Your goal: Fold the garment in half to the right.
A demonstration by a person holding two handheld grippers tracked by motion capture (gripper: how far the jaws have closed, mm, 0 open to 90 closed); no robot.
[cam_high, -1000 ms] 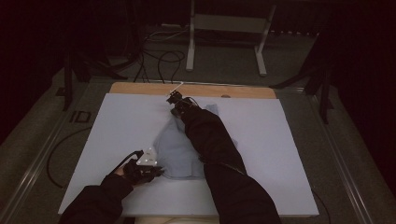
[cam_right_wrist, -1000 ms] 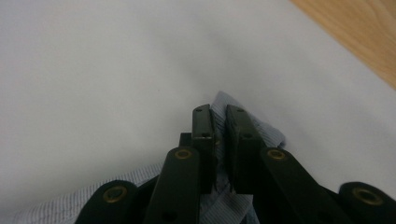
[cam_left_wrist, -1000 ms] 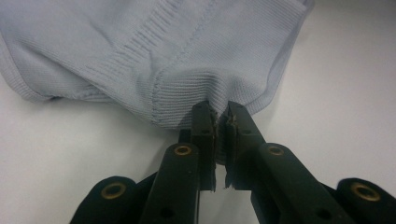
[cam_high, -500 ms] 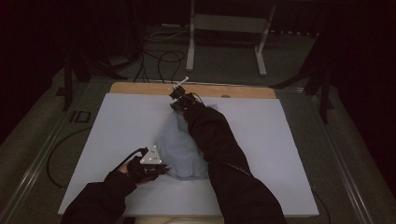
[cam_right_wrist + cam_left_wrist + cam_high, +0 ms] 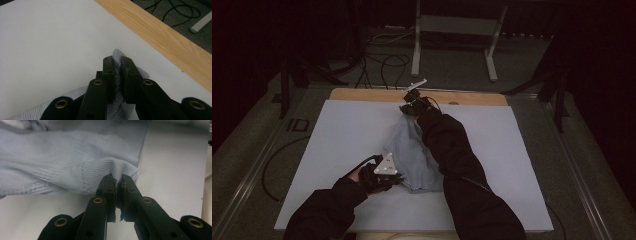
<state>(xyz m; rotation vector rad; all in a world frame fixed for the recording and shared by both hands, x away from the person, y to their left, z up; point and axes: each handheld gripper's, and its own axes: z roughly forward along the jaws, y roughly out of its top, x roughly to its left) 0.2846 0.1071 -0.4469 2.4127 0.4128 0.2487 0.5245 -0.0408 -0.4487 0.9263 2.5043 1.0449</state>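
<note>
Pale blue knit garment held at both ends over my white table.

My left gripper (image 5: 388, 176) pinches the garment's (image 5: 414, 152) ribbed hem near me; the cloth runs across the white sheet (image 5: 342, 135) to my right gripper (image 5: 408, 107), clamped on its far end beside the wooden edge (image 5: 362, 94). Beyond lie a dark floor (image 5: 452, 60) and cables (image 5: 384, 62).

I saw the pale blue knit garment (image 5: 412, 155) stretched between my two claws; its ribbed hem (image 5: 110, 170) sat pinched in the left gripper (image 5: 118, 185); another edge was clamped in the right gripper (image 5: 117, 65).
</note>
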